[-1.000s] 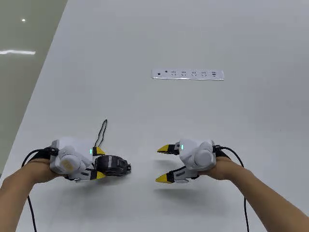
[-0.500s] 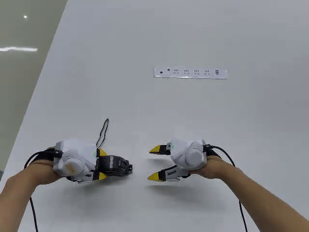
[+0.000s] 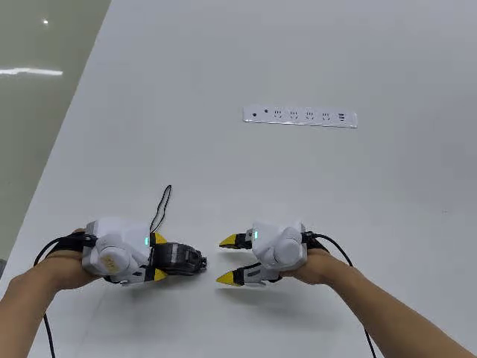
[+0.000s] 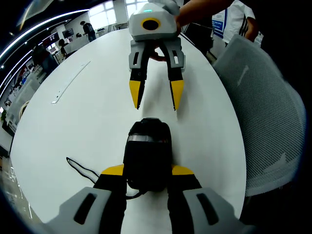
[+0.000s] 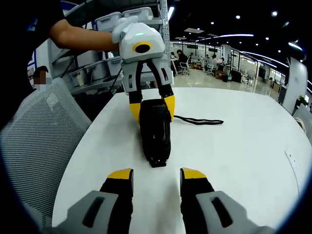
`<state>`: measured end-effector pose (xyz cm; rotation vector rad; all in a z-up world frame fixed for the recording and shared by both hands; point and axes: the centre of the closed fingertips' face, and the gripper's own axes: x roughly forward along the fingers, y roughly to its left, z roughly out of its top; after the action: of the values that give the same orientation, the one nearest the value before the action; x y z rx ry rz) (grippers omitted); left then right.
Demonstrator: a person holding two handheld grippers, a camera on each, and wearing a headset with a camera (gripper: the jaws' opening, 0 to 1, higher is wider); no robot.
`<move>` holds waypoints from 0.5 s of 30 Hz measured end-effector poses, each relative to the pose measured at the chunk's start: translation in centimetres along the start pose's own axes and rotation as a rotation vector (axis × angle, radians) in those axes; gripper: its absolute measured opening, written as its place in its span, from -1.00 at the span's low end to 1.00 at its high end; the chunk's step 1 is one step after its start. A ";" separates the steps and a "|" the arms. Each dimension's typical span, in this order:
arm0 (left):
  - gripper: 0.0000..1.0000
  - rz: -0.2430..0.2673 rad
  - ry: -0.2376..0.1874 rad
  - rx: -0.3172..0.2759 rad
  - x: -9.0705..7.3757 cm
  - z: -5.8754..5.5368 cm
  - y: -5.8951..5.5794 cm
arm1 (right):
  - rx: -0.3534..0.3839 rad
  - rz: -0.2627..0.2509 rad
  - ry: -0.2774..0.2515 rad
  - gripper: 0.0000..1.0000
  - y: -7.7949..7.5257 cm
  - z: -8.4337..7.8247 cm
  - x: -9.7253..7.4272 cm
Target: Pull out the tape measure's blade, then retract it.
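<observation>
Tape measure [image 3: 181, 258]: black, on the white desk [image 3: 223, 164], clamped at its rear.
Left tongs [image 3: 157, 256]: closed around the tape measure's body.
Right tongs [image 3: 226, 260]: spread wide, holding nothing, facing its front end, near but apart.

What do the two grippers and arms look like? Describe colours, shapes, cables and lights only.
The left gripper and right gripper match: rounded white bodies and dark jaws ending in pointed yellow tips. Each has a small green light on its body, and a black cable trails from the back of each. Both forearms are bare, with no sleeves in the head view.
</observation>
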<state>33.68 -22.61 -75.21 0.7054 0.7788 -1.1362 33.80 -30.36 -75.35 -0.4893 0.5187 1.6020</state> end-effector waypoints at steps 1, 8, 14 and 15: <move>-0.44 0.000 -0.002 -0.001 0.0 0.0 0.0 | -0.001 0.002 0.001 -0.26 0.0 0.1 0.2; -0.45 -0.001 -0.015 -0.007 0.0 0.0 0.0 | -0.006 0.005 0.010 -0.39 -0.1 0.0 0.9; -0.45 -0.004 -0.023 -0.007 0.0 -0.1 0.0 | -0.014 0.013 0.018 -0.43 -0.1 -0.2 1.6; -0.45 -0.004 -0.024 -0.006 0.0 -0.1 0.0 | -0.014 0.016 0.020 -0.43 -0.1 -0.2 1.7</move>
<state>33.71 -22.52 -75.28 0.6844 0.7636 -1.1439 33.72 -29.07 -76.51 -0.5131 0.5275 1.6182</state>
